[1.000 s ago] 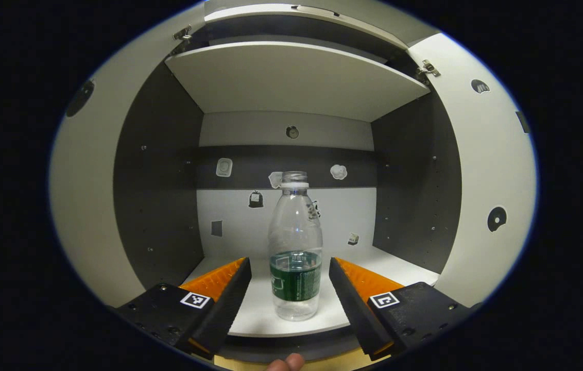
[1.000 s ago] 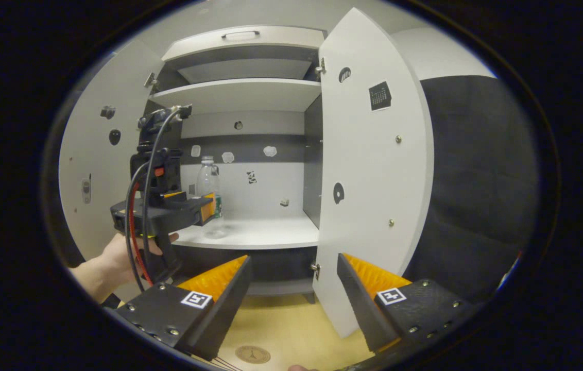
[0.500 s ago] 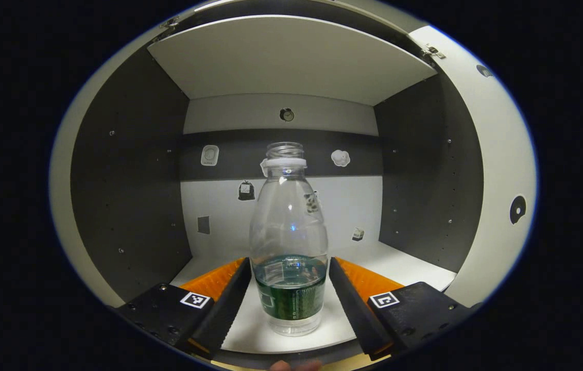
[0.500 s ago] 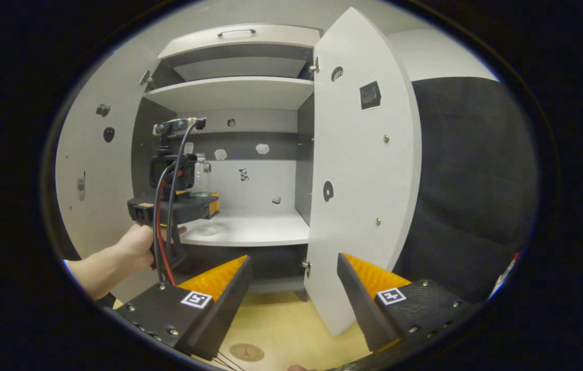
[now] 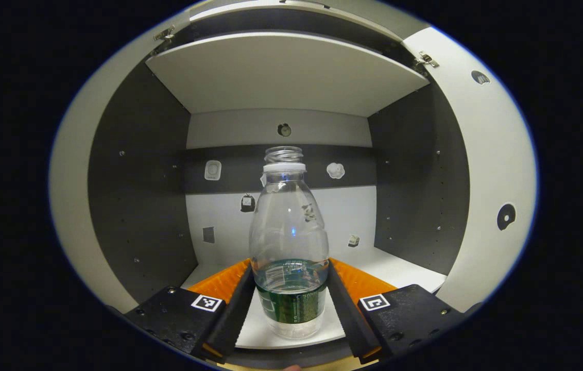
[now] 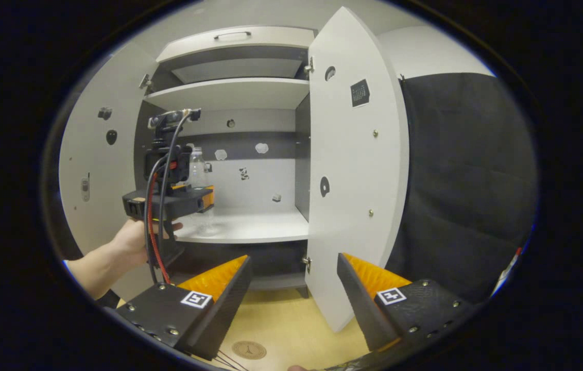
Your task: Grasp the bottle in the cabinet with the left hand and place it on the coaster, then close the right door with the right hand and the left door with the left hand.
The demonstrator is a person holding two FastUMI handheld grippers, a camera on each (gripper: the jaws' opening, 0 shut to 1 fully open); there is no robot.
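Observation:
A clear bottle [image 5: 289,242] with a green label and no cap stands upright on the lower cabinet shelf [image 5: 405,268]. My left gripper [image 5: 290,265] has one finger on each side of it at label height, both pressing its sides. The right gripper view shows the bottle [image 6: 198,166] from the side, behind the left gripper [image 6: 205,198] and the hand holding it. My right gripper [image 6: 294,257] hangs open over the yellow tabletop with nothing between its fingers. A round brown coaster [image 6: 249,350] lies on the tabletop just below it.
Both cabinet doors stand open: the right door [image 6: 353,180] swings out toward my right gripper, the left door [image 6: 90,170] is beyond the hand. An upper shelf [image 5: 286,72] roofs the bottle's compartment. Black cloth hangs to the right of the cabinet.
My left gripper went deeper into the cabinet until the bottle stood between its fingers, then the fingers closed in on the bottle's sides. The right gripper shifted only slightly.

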